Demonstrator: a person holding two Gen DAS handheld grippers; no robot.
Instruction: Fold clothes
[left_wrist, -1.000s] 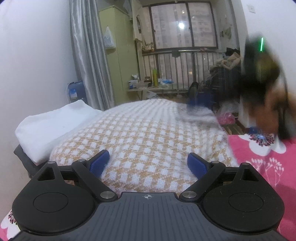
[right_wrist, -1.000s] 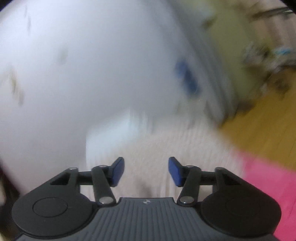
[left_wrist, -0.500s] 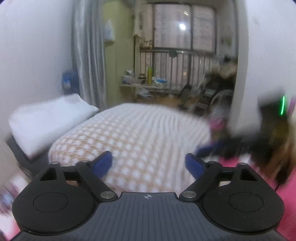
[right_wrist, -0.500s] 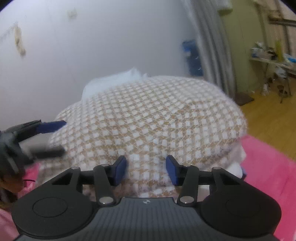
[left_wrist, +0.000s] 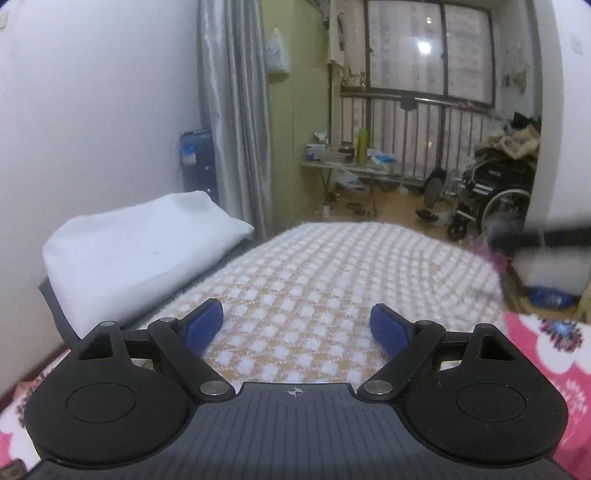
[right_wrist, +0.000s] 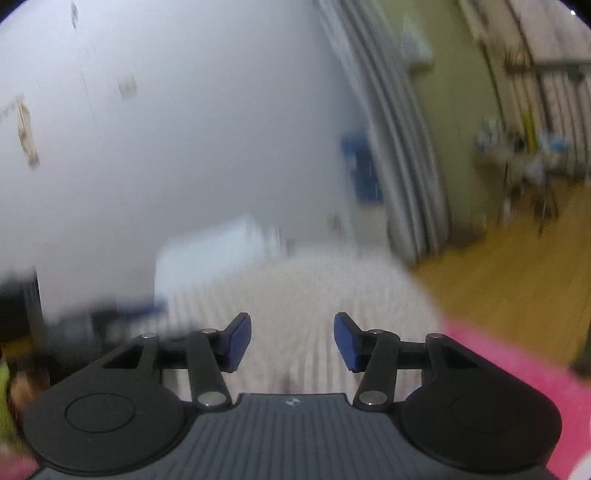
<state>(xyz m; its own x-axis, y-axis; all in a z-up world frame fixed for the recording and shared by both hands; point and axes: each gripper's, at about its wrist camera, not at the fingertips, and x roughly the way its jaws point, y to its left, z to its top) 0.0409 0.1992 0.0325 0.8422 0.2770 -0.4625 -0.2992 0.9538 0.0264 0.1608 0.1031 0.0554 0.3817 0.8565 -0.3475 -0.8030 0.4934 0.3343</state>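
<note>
Left wrist view: the left claw (left_wrist: 297, 328) is spread wide with nothing between its blue pads (left_wrist: 204, 328); its jaws have just opened a little further. It hangs over the near end of the checked garment (left_wrist: 332, 280), a tan-and-white piece lying flat across the pink flowered bedcover (left_wrist: 546, 354). At ten o'clock a folded white blanket (left_wrist: 140, 243) lies just beside the garment, against the white wall (left_wrist: 92, 110). Behind it, at eleven o'clock, hangs a grey curtain (left_wrist: 236, 110) with a blue water jug (left_wrist: 195, 158) beside it. At one o'clock stands a small cluttered worktop (left_wrist: 347, 166) before the barred window (left_wrist: 428, 55), and at two o'clock a wheelchair (left_wrist: 487, 192). A dark blurred shape at three o'clock, at the garment's far right edge, is too smeared to tell.

Right wrist view: heavily blurred. The right claw (right_wrist: 292, 341) is released, half spread, holding nothing, its jaws having just opened further. The garment (right_wrist: 306, 295) shows as a pale smear ahead at twelve o'clock, the white blanket (right_wrist: 207, 251) at eleven, the wooden floor (right_wrist: 517, 277) at two.
</note>
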